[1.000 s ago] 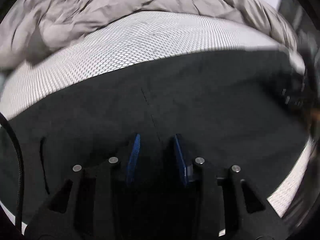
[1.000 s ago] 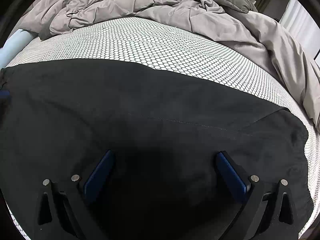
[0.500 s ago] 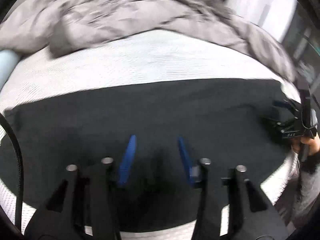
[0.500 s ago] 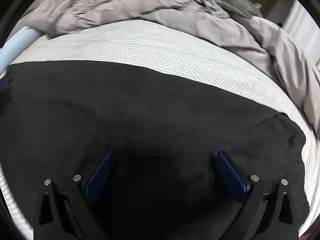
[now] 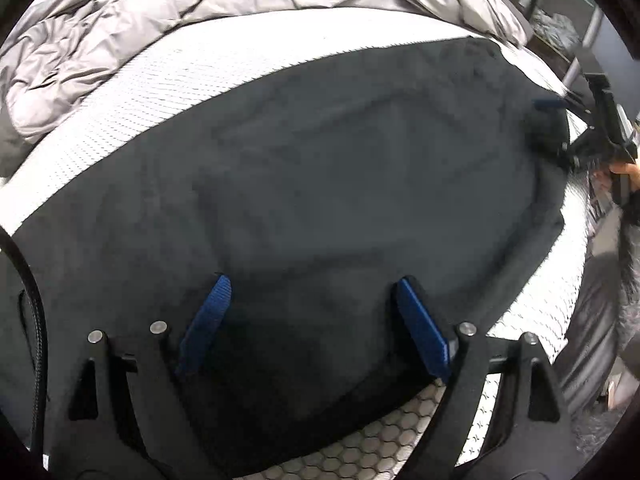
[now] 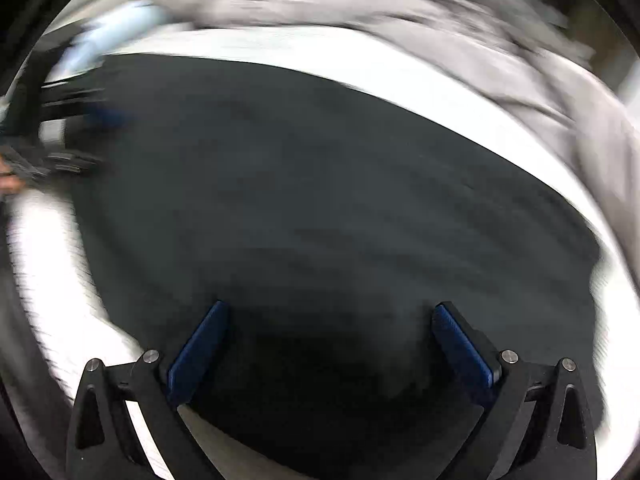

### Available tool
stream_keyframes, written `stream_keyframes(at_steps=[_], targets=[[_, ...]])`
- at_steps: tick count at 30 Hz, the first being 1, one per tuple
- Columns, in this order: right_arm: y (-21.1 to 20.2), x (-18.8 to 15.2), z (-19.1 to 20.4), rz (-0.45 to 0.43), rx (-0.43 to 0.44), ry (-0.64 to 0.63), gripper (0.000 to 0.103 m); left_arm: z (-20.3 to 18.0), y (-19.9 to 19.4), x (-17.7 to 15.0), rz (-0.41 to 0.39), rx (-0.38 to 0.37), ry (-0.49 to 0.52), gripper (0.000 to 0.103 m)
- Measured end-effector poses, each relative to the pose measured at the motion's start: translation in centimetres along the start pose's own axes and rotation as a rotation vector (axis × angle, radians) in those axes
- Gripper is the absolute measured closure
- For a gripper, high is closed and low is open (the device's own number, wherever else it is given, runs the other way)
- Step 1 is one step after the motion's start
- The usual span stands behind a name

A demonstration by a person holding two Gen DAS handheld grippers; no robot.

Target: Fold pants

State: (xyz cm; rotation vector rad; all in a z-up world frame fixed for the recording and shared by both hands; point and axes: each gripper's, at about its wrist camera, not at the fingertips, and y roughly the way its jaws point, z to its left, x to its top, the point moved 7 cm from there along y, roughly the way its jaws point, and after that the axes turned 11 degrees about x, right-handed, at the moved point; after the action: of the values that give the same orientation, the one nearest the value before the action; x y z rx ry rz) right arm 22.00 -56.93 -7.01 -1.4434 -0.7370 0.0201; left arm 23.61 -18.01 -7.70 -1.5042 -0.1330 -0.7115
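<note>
Black pants (image 5: pixel 340 184) lie spread flat on a white honeycomb-patterned mattress (image 5: pixel 168 92); they also fill the right wrist view (image 6: pixel 320 200), which is blurred. My left gripper (image 5: pixel 312 320) is open and empty, hovering over the near edge of the pants. My right gripper (image 6: pixel 332 344) is open and empty over the pants at their other end. The right gripper shows in the left wrist view (image 5: pixel 560 128) at the far right end of the pants. The left gripper shows blurred in the right wrist view (image 6: pixel 84 136) at the far left.
A crumpled grey duvet (image 5: pixel 120 32) lies along the far side of the bed, also in the right wrist view (image 6: pixel 440 28). A light blue pillow (image 6: pixel 104 36) sits far left. The bed's near edge (image 5: pixel 360 448) is just below my left gripper. Furniture (image 5: pixel 560 8) stands at the far right.
My left gripper has opened wide from a narrow gap and pulled back towards the near bed edge. The right gripper stayed open and is moving fast, swinging its view left.
</note>
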Motion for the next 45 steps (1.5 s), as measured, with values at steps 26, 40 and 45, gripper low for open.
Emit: stream_keyframes(at_steps=[26,40,45], targets=[[-2.9,-5.8,-15.1,-0.518,0.403,0.974,0.032,-11.6,0.7,4.4,-0.095,-0.041,0.04,0.012],[-10.5,10.4,4.4,-0.611,0.45,0.389,0.08,5.7,-2.6,4.7,-0.194,-0.089,-0.458,0.012],[-7.3,12.5,18.9,-0.327,0.717,0.008,0.028,12.4,-2.1,2.3,-0.179,-0.122,-0.691,0.012]])
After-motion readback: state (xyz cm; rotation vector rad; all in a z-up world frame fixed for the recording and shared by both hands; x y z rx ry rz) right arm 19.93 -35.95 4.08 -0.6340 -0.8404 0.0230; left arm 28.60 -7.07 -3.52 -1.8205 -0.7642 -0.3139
